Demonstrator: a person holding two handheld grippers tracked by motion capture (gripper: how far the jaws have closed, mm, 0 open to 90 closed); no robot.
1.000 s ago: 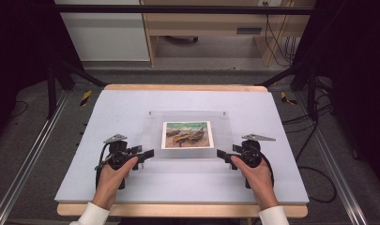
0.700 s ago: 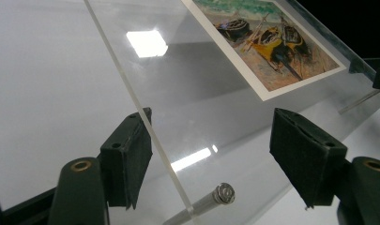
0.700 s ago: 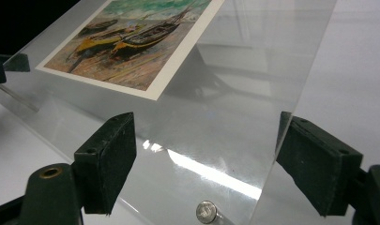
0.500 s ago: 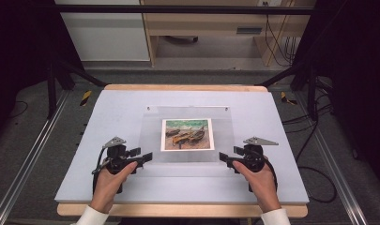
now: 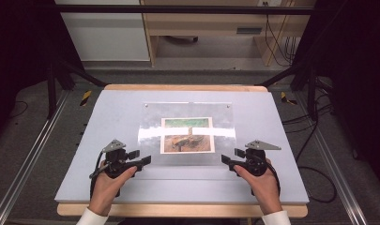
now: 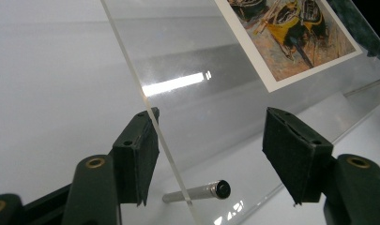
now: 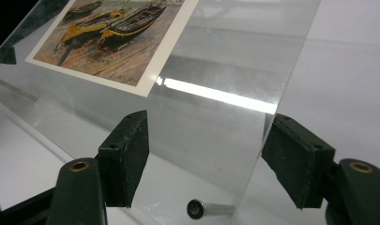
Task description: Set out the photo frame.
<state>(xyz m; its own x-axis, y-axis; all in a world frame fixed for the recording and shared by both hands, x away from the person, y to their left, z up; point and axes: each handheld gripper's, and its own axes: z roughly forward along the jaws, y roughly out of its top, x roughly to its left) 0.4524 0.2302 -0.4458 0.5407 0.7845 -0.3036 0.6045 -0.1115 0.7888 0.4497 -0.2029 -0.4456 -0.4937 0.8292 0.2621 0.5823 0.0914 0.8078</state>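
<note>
A clear acrylic plate (image 5: 187, 110) carrying a picture of boats (image 5: 186, 135) lies tilted at the table's middle, with a bright glare band across it. My left gripper (image 5: 148, 161) points at its near left corner. In the left gripper view that corner's edge (image 6: 131, 75) runs past the left pad, and the open jaws (image 6: 216, 140) have just been closing around it. A metal standoff pin (image 6: 201, 191) sticks out below. My right gripper (image 5: 224, 161) mirrors this at the near right corner. Its jaws (image 7: 209, 136), also just closing, stand open around the plate's edge (image 7: 291, 65), above another pin (image 7: 204, 208).
The pale grey table (image 5: 108, 122) has a wooden front edge (image 5: 178, 210) close to the person's hands. Metal rails (image 5: 28, 159) run along both sides. Cables (image 5: 314, 140) hang off the right side, and wooden furniture (image 5: 201, 28) stands behind.
The plate looks larger and more tilted than before, and a glare band has appeared across it. Both grippers have drawn slightly toward the person at its near corners.
</note>
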